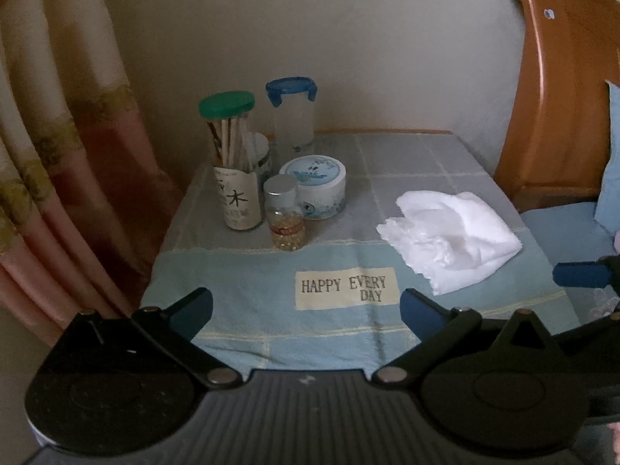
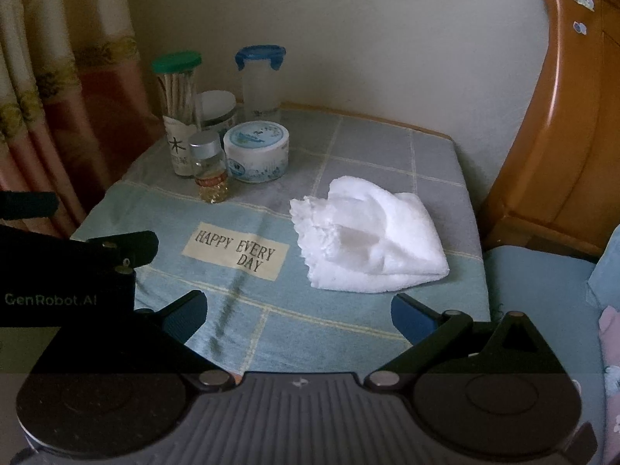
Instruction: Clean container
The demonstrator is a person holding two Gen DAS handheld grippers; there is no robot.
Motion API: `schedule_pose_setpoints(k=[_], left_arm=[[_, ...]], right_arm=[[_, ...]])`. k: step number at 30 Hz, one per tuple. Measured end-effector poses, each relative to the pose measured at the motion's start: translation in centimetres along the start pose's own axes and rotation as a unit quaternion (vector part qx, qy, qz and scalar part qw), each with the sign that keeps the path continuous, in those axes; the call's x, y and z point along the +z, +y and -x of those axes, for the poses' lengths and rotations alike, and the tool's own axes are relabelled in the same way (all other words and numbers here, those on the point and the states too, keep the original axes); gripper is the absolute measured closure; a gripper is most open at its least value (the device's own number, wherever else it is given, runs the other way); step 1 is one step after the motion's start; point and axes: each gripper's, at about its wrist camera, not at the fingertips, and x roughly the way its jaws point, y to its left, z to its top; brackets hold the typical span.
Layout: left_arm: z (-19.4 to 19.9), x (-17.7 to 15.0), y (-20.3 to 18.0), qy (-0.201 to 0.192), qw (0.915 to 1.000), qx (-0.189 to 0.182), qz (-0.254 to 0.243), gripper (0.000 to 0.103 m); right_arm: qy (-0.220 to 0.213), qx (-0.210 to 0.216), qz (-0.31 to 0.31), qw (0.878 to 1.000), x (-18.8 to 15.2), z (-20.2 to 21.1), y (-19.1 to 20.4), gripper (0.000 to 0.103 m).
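both grippers' jaws spread wide, white cloth (image 2: 368, 244) untouched.

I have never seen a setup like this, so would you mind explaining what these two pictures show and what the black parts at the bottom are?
Each picture comes from a camera mounted on a handheld two-finger gripper; a person carries one in each hand. The black parts are the left gripper and the right gripper, both open and holding nothing. Ahead is a small table with a blue checked cloth. On it lie a folded white towel and a cluster of containers: a green-lidded jar, a blue-lidded canister, a round tin and a small silver-capped bottle.
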Motion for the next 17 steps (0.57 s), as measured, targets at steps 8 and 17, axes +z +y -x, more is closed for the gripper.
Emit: schedule_pose_setpoints(k=[8,17], left_arm=[[-0.29,-0.08,0.17,0.010,0.9999,-0.002,0.009,0.001],[-0.17,-0.27,-0.15,0.002,0.9999,0.013,-0.001,0.001]], right_arm=[[0.002,0.004,0.004,1.000,-0.03,-0.04,-0.07,0.000],[0.004,0.007,0.006,1.000,-0.12,-0.14,-0.01,0.000]])
